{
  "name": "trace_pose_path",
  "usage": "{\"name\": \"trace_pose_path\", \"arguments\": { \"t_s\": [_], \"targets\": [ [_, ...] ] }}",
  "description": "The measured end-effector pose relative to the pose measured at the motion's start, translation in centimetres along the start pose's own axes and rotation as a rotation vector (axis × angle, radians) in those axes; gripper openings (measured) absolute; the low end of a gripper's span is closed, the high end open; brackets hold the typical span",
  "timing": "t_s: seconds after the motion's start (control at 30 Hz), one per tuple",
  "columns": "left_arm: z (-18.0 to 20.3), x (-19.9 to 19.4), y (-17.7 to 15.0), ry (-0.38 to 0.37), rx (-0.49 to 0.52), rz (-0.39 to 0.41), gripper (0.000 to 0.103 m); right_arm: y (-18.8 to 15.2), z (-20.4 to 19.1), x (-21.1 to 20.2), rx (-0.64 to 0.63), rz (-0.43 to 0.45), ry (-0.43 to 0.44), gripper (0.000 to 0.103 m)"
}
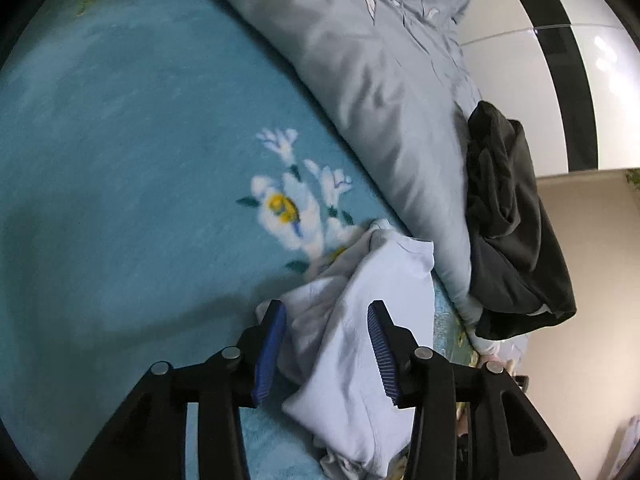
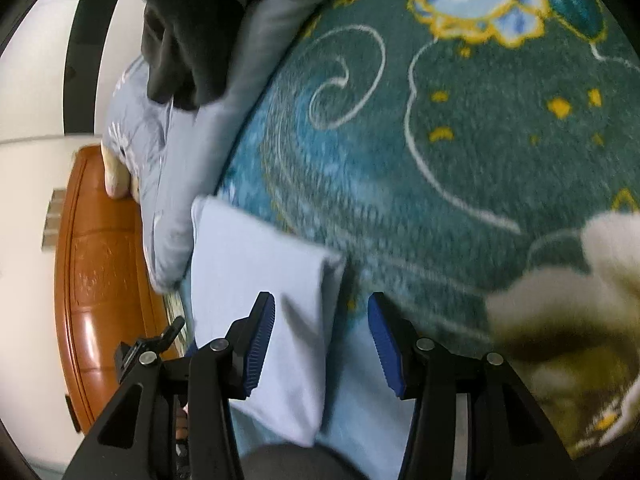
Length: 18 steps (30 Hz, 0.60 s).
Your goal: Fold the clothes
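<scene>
Seen along the left gripper (image 1: 326, 350): fingers (image 1: 269, 354) spread, blue ribbed pads apart, with a pale lilac-white garment (image 1: 360, 320) lying bunched between and below them. Fabric close against the left-hand pad; a gap visible between the cloth and the right-hand pad, so no pinch on the cloth. Garment crumpled, one folded edge rising ahead of the fingertips, the rest trailing down out of the bottom of the view. Underneath and ahead to the left of the fingers, a teal blanket (image 1: 120, 140) with a white and yellow flower print (image 1: 288, 204) just beyond the fingertips. Ahead and to the right, a grey quilt (image 1: 360, 80) lying in a long rumpled ridge. Further right, beside the quilt, a dark grey garment (image 1: 512, 232) heaped in a pile.

Seen along the right gripper (image 2: 322, 344): fingers (image 2: 258, 346) likewise spread, pads well apart. The same pale garment (image 2: 260, 264) lying flatter here, a smooth folded panel running under the left-hand finger and up ahead of it, its corner ending between the two fingertips. Not possible to tell whether the pad touches the cloth. Right-hand finger over the blanket (image 2: 460, 160), here dark teal with white swirls and yellow-edged blue flowers. Ahead and left of the fingers, the grey quilt (image 2: 188, 184) with the dark garment (image 2: 188, 40) on top. Far left, a glossy brown wooden headboard (image 2: 100, 260). To the right, a blurred cream and yellow shape (image 2: 572, 320), too smeared to identify.
</scene>
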<state>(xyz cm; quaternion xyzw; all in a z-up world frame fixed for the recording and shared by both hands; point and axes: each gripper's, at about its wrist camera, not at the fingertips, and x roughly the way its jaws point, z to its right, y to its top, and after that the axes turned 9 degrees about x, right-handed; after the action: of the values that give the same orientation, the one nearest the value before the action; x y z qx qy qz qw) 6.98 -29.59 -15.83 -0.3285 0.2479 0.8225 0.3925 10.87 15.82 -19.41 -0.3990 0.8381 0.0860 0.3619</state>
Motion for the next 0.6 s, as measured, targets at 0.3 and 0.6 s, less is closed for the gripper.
{"name": "trace_pose_path", "arguments": {
  "t_s": [0.3, 0.6],
  "targets": [
    [0.1, 0.3, 0.4, -0.047, -0.003, -0.014, 0.05, 1.2, -1.8, 0.9, -0.024, -0.024, 0.011, 0.011],
    [2.9, 2.6, 1.1, -0.042, 0.132, -0.102, 0.065, 8.0, -8.9, -1.2, -0.207, -0.018, 0.035, 0.008]
  ]
}}
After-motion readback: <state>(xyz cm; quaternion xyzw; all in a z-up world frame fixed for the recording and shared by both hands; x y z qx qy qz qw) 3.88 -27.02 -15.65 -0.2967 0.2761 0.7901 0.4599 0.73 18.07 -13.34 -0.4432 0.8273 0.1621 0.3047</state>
